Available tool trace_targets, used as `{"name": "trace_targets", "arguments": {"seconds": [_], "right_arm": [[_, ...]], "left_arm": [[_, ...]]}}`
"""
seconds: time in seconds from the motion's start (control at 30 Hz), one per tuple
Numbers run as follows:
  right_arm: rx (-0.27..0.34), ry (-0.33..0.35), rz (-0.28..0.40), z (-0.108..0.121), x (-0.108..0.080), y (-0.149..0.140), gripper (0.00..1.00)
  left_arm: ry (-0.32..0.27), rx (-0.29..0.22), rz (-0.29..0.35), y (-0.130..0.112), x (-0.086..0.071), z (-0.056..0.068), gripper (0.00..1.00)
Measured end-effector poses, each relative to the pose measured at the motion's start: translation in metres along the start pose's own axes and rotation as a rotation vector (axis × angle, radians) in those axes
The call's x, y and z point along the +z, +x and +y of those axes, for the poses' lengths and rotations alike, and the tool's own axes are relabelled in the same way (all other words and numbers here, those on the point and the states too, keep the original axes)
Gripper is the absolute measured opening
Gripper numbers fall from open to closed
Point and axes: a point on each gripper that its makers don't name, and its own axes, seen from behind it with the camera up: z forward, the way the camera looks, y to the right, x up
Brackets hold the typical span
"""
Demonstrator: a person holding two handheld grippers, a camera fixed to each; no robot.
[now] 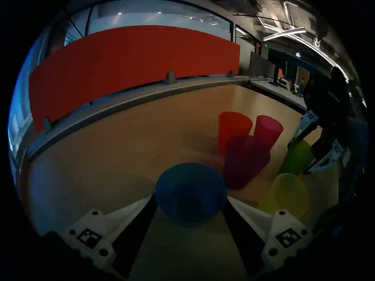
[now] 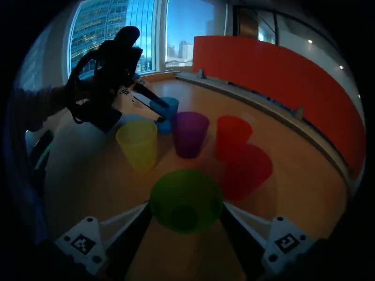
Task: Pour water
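Note:
My left gripper (image 1: 191, 208) is shut on a blue cup (image 1: 190, 185), held upright with its mouth towards the camera. My right gripper (image 2: 186, 210) is shut on a green cup (image 2: 186, 194). On the wooden table (image 2: 290, 187) stand a yellow cup (image 2: 137, 143), a purple cup (image 2: 190, 133), an orange cup (image 2: 233, 133) and a red-pink cup (image 2: 247, 172). The left gripper view has the same purple cup (image 1: 243, 161), orange cup (image 1: 233, 131), pink cup (image 1: 268, 131) and yellow cup (image 1: 288, 194), with the green cup (image 1: 296, 158) in the right gripper (image 1: 315, 143). Water is too dim to make out.
An orange partition (image 1: 136, 61) runs along the table's far edge. Windows (image 2: 117, 28) lie beyond the left gripper (image 2: 157, 107), which holds the blue cup (image 2: 165, 112), and a sleeve (image 2: 33, 110) reaches in from the left. Bare table (image 1: 117, 150) stretches left of the cups.

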Motion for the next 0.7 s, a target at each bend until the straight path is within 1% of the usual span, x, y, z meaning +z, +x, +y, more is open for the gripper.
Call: {"name": "trace_targets", "arguments": {"seconds": [0.13,0.33,0.47,0.7], "right_arm": [[0.002,0.002,0.0,0.0004,0.0008,0.0002,0.99],[-0.002,0.002,0.0,0.0006,0.0006,0.0008,0.99],[-0.003,0.002,-0.002,-0.0001,0.0002,0.0009,0.99],[-0.013,-0.009,-0.005,0.0031,0.0008,0.0004,0.99]], "left_arm": [[0.0,0.008,-0.003,-0.0004,0.0013,0.0003,0.94],[-0.001,0.004,0.0,-0.0002,0.0034,0.0023,0.85],[-0.003,-0.004,0.001,-0.0007,0.0031,0.0024,0.85],[-0.002,-0.003,0.004,-0.0006,0.0025,0.0026,0.85]]}}
